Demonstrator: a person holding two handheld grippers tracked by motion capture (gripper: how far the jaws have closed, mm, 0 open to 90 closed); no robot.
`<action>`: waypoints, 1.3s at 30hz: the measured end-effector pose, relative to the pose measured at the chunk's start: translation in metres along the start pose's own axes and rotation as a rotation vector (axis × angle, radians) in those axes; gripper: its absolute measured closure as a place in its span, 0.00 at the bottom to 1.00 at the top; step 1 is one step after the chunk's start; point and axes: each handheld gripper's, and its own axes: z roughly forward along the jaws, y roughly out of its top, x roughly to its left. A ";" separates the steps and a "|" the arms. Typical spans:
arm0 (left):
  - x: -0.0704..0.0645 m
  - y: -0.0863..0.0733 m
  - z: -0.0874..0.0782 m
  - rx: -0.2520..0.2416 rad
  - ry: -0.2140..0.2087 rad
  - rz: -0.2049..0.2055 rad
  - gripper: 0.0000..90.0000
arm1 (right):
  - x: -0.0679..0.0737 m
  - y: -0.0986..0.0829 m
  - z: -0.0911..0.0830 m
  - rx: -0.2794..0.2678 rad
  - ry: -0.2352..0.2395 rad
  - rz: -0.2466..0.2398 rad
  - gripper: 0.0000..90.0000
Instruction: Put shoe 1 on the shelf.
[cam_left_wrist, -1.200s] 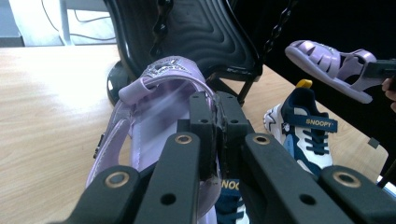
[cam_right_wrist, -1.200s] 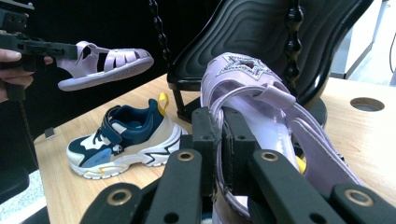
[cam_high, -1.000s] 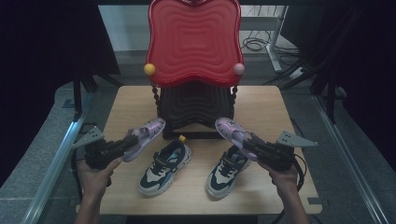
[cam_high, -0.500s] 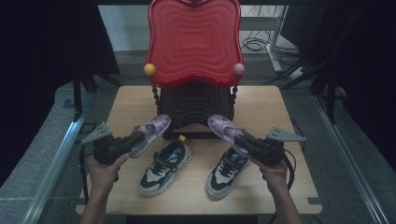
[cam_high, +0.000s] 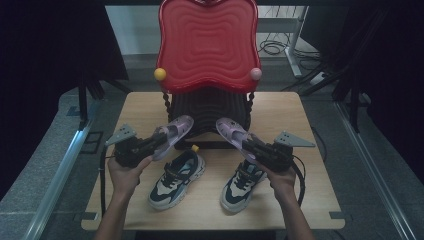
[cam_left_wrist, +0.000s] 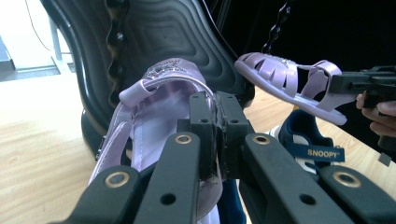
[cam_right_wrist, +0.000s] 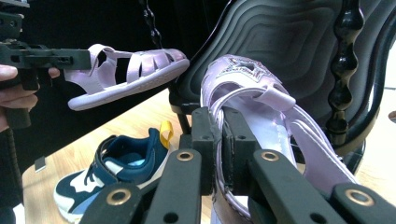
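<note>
Two lilac sandals hang above the bench in front of the chair (cam_high: 207, 107): my left gripper (cam_high: 150, 144) pinches one sandal (cam_high: 172, 134), my right gripper (cam_high: 252, 147) pinches the other sandal (cam_high: 231, 131).

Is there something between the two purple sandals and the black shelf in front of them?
Nothing visible. The left gripper holds one purple sandal, the right gripper the other, both lifted above the sneakers, toes toward the black shelf.
</note>
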 end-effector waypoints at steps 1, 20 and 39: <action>0.000 0.001 0.003 0.000 0.001 0.002 0.97 | 0.000 0.000 0.001 0.000 -0.001 0.005 0.95; -0.001 0.010 0.034 -0.009 0.005 0.012 0.97 | -0.002 0.004 0.027 -0.033 -0.056 0.028 0.95; -0.003 0.022 0.058 -0.049 0.029 0.024 0.97 | -0.002 0.016 0.051 -0.073 -0.102 0.044 0.95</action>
